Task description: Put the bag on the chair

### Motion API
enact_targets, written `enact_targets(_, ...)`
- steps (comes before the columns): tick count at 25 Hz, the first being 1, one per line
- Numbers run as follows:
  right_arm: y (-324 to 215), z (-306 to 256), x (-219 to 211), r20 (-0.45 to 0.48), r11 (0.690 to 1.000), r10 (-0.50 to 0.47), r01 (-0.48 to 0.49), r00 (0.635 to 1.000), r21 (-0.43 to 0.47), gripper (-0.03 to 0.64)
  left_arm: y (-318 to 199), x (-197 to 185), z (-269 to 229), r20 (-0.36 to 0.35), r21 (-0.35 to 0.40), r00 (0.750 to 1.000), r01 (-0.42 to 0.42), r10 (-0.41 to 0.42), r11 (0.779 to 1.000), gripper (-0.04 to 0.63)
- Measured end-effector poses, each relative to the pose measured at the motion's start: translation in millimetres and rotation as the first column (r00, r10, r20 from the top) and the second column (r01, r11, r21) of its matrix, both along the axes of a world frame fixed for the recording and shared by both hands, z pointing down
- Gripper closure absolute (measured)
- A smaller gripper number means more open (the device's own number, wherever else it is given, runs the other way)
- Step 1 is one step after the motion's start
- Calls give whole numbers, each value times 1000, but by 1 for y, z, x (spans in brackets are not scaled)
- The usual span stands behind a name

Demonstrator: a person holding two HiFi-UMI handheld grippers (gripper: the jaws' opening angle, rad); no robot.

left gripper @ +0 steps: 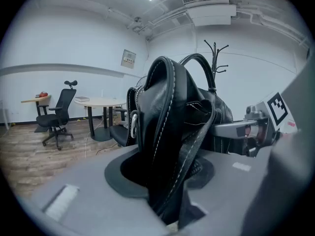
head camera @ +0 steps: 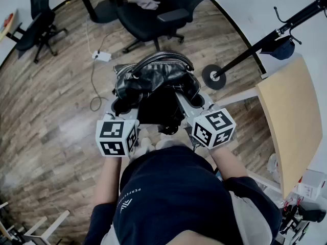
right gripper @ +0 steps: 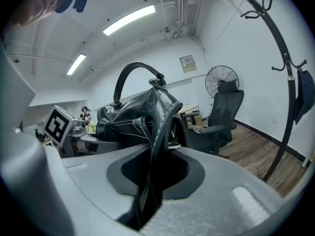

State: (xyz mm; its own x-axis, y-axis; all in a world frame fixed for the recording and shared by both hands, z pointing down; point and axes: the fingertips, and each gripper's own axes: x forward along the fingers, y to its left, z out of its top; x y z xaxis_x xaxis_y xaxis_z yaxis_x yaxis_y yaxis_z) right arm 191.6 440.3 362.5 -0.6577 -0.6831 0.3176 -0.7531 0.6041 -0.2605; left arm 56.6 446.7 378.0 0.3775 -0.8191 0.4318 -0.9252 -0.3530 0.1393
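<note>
A black leather handbag point(head camera: 153, 83) with white stitching and curved handles hangs in the air in front of me, held between both grippers. My left gripper point(head camera: 122, 106) is shut on the bag's left edge, and the leather fold point(left gripper: 170, 146) fills its jaws. My right gripper point(head camera: 196, 102) is shut on the bag's right edge point(right gripper: 157, 132). A black office chair point(head camera: 153, 14) on castors stands just beyond the bag; it also shows behind the bag in the right gripper view point(right gripper: 224, 117). Its seat is bare.
A coat stand point(head camera: 255, 47) with a round base point(head camera: 212, 76) leans at the right. A light wooden table point(head camera: 288, 116) is at my right. A second black chair point(head camera: 38, 19), a round table point(left gripper: 101, 102) and a white cable with adapter point(head camera: 102, 56) lie further off.
</note>
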Motion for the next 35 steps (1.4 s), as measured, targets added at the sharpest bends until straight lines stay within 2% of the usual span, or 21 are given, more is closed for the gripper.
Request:
enact_targets(6,-12,-1,19,-4,1000,7,-7,1000,23,561,-9,19,-1,12,14,1000,4,-4,1000,437)
enact_targets(17,-24,15,45,4,999,10,-10,1000,-41,557,-20,45,14,23,-36,1000,11,-10,999,437)
enact_targets(24,-40,23,55,14,998,-33,33,999,-55,557,-31,55,20,34,-45,998,57,-56,997,436)
enact_targets(35,-68,32,32,11,991,-93,94,996,-95,557,-53,32,31,26,-72,993,116,-114,991,434)
